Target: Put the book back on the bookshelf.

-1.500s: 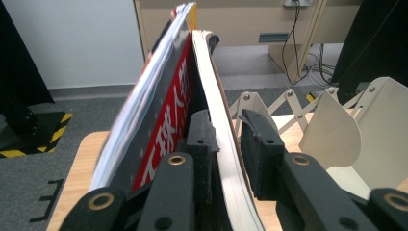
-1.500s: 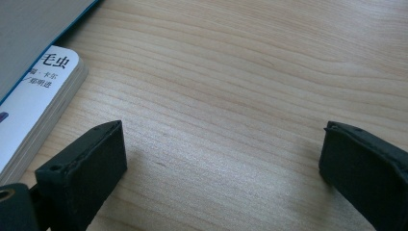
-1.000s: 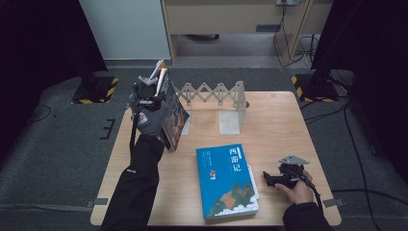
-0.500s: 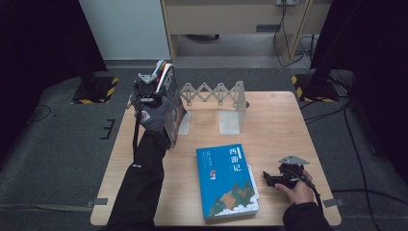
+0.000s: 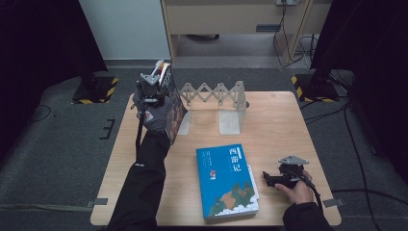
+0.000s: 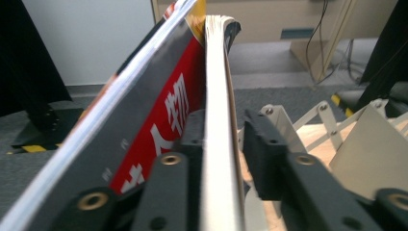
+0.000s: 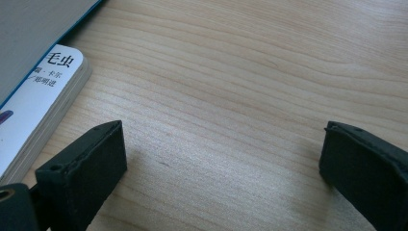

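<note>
An upright book (image 5: 175, 109) with a colourful cover stands at the left end of the white folding book rack (image 5: 215, 92). My left gripper (image 5: 161, 94) is at its top edge. In the left gripper view the page block (image 6: 217, 96) runs between the jaws of that gripper (image 6: 223, 127). The jaws have just been opening: the right pad stands a little clear of the pages, and the red cover (image 6: 163, 127) flares off to the left. A blue book (image 5: 226, 180) lies flat at the table's front. My right gripper (image 5: 269, 179) (image 7: 223, 144) rests open on the wood beside it, empty.
The rack's metal end plates (image 5: 230, 122) stand at the back middle of the wooden table (image 5: 279, 125). A corner of a white book (image 7: 43, 103) lies just left of my right gripper's jaws. Dark floor and stands surround the table.
The held book has swung from a lean to nearly upright and shifted slightly toward the back, against the rack's left end. The right hand has stayed still.
</note>
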### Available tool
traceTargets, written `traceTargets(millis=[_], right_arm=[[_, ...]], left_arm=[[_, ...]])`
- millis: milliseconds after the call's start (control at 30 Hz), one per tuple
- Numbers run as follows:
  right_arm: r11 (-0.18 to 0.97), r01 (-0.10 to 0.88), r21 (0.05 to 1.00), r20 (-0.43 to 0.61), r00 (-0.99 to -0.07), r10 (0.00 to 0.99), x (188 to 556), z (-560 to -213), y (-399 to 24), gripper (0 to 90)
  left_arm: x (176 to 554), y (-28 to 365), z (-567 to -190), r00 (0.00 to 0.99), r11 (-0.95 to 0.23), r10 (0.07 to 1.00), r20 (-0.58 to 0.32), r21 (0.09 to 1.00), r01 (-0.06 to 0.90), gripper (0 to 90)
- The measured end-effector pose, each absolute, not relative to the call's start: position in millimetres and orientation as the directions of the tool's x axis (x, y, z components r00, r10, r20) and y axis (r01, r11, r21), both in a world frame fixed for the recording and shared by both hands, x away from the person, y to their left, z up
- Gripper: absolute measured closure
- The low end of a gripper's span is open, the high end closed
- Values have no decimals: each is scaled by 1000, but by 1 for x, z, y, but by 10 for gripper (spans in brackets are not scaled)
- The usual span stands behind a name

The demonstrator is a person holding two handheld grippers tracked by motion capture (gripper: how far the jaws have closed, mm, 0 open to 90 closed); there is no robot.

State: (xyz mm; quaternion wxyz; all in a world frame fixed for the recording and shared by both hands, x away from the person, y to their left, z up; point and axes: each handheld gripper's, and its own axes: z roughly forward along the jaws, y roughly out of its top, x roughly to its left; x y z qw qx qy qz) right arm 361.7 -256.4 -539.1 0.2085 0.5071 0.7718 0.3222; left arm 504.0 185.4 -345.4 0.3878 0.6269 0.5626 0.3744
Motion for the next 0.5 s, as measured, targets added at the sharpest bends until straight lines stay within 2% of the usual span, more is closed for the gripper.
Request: traceTargets(millis=[133,500], right_arm=[[278,648,709,5,-399,917,362,-539,-256,29],[279,649,708,5,-400,917,362,-539,-256,29]], left_arm=[[497,183,-344,105,-80,994,40,911,406,633],[465,188,-336,132,-80,991,33,928,364,597]])
